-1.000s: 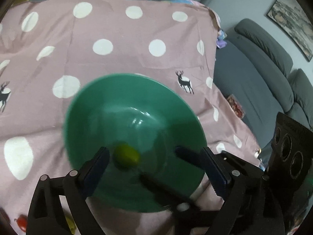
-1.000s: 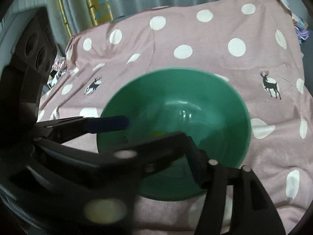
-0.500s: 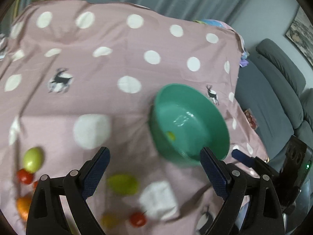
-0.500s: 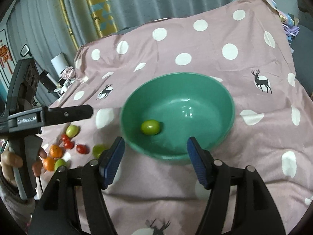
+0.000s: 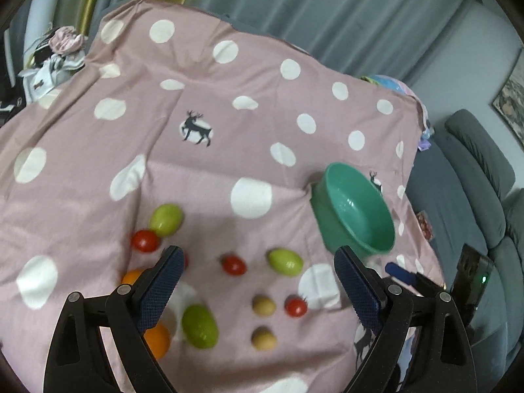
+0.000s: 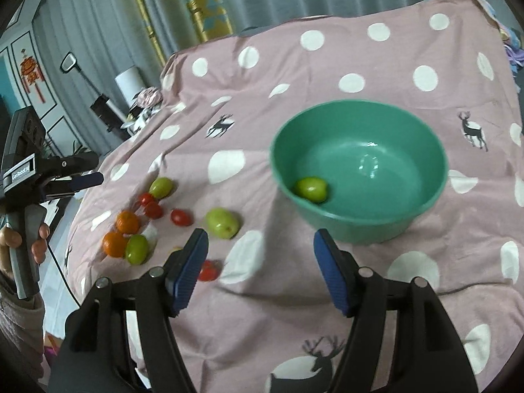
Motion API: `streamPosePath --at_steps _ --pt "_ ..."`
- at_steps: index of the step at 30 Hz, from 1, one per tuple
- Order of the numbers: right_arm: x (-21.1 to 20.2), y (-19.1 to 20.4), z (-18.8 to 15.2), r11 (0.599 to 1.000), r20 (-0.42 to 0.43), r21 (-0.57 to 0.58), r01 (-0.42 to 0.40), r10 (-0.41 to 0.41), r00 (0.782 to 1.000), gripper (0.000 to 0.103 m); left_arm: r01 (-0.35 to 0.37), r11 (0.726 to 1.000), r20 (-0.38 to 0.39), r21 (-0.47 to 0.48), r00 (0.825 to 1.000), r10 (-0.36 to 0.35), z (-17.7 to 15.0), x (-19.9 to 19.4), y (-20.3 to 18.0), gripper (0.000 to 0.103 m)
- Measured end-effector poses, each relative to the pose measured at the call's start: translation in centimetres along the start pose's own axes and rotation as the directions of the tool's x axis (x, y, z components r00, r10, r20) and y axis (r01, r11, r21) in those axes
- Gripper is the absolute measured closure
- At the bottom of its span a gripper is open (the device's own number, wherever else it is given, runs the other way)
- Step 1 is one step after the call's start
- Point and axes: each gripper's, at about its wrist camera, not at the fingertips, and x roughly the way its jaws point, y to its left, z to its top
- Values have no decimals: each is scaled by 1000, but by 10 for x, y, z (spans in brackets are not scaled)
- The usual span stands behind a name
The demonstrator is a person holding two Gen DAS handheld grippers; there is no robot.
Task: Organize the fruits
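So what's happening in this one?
A person holds a gripper in each hand over a pink dotted cloth. One green fruit lies in the green bowl; the other fruits, like this green one and a small tomato, lie loose on the cloth. The left gripper and right gripper are both open and empty.

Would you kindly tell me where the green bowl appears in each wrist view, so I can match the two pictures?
Left wrist view: the green bowl is at the right, seen side-on past the right jaw, near the cloth's edge.
Right wrist view: the green bowl is right of centre, beyond the jaws, with one green fruit inside.
Shared landmark: the lone green fruit on the cloth nearest the bowl.
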Motion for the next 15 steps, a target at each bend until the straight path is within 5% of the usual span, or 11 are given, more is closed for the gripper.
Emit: streamPosePath --at_steps 8,15 --pt "7 20 -7 997 -44 -57 -44 42 998 36 -35 990 -56 139 997 43 -42 2 -4 10" --pt "26 40 -13 988 -113 -96 -122 111 987 36 -39 921 -129 387 987 96 -83 20 -37 18"
